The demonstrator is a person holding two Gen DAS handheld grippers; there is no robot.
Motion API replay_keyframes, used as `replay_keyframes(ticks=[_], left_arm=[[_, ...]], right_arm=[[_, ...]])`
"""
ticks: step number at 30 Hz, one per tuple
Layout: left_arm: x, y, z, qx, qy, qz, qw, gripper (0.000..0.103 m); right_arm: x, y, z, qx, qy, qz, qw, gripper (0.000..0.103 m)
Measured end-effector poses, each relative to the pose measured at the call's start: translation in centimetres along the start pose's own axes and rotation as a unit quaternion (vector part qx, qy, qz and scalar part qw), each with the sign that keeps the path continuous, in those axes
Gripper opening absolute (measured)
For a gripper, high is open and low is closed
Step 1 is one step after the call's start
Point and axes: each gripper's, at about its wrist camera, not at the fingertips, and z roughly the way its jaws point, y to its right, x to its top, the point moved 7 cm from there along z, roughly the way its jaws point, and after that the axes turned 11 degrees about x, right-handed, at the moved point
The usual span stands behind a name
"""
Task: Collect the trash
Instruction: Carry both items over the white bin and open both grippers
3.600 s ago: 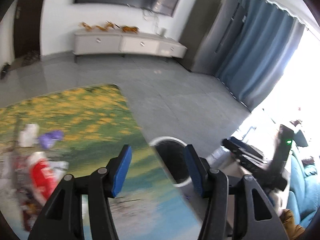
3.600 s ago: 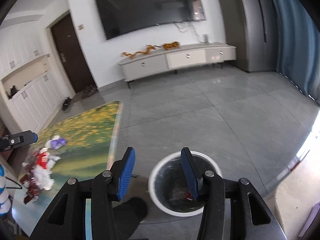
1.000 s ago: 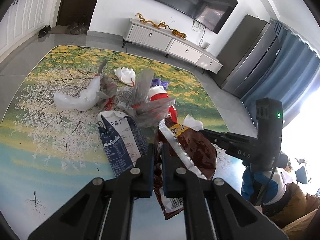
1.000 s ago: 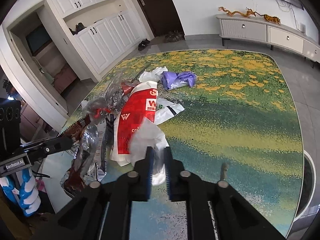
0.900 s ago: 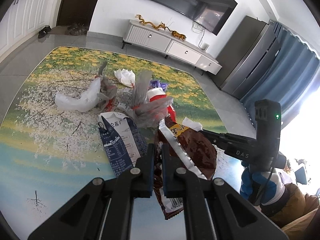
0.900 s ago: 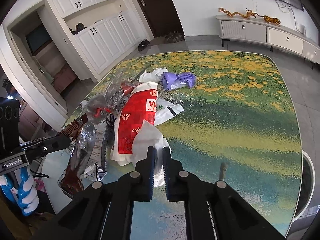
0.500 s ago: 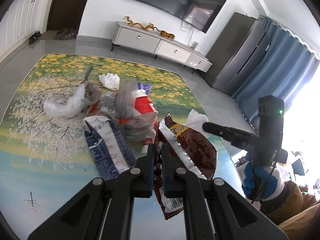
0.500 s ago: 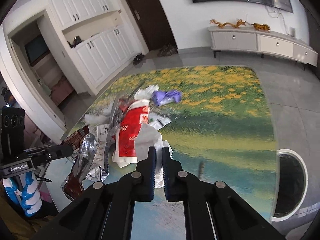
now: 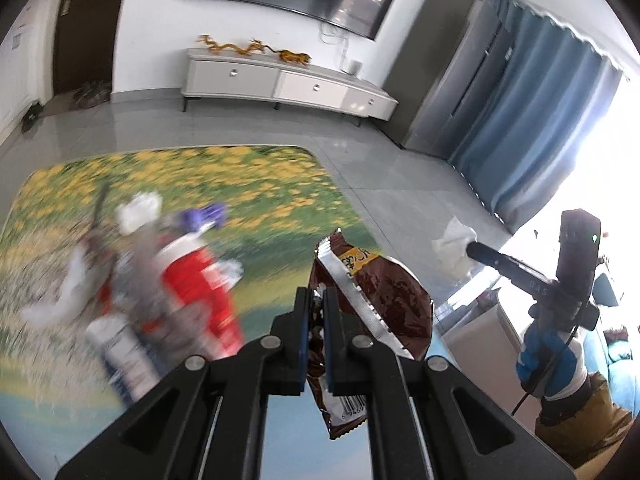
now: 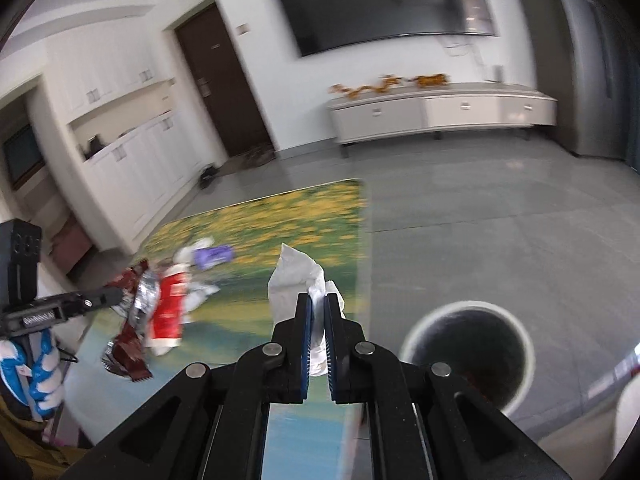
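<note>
Left wrist view: a pile of wrappers (image 9: 160,292) remains on the floral table (image 9: 260,176) at the left of the frame. At lower centre, the left gripper (image 9: 316,336) is clamped on a brown snack bag (image 9: 376,296), held clear of the surface.

Right wrist view: the same litter, including a red packet (image 10: 168,308), lies at centre left. At lower centre, the right gripper (image 10: 317,336) is pinched on a white crumpled tissue (image 10: 296,280). The white-rimmed bin (image 10: 468,352) stands at lower right on the floor.

Status: two items are lifted and not yet dropped; several pieces remain to collect.
</note>
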Motion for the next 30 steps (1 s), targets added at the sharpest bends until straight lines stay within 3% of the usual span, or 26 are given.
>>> replay_keyframes(ticks=[7, 14, 23, 28, 30], left_arm=[[4.2, 9.0, 5.4, -0.018, -0.015, 0.064, 0.9976, 0.006], [5.4, 16.5, 12.3, -0.020, -0.043, 0.106, 0.9932, 0.006], [4.7, 20.7, 21.3, -0.002, -0.093, 0.118, 0.9887, 0.006], [4.0, 22.2, 24.9, -0.009, -0.113, 0.114, 0.9870, 0.008], [3.6, 23.0, 25.8, -0.013, -0.116, 0.119, 0.9859, 0.009]], right_arm=[[-1.4, 8.4, -1.5, -0.064, 0.012, 0.052, 0.997, 0.007], [-4.5, 16.0, 0.2, -0.086, 0.000, 0.116, 0.989, 0.008], [-8.1, 24.0, 4.3, -0.100, -0.015, 0.187, 0.977, 0.009], [-9.6, 26.0, 6.0, -0.103, -0.027, 0.205, 0.973, 0.010], [-10.0, 26.4, 6.6, -0.105, -0.030, 0.207, 0.972, 0.021]])
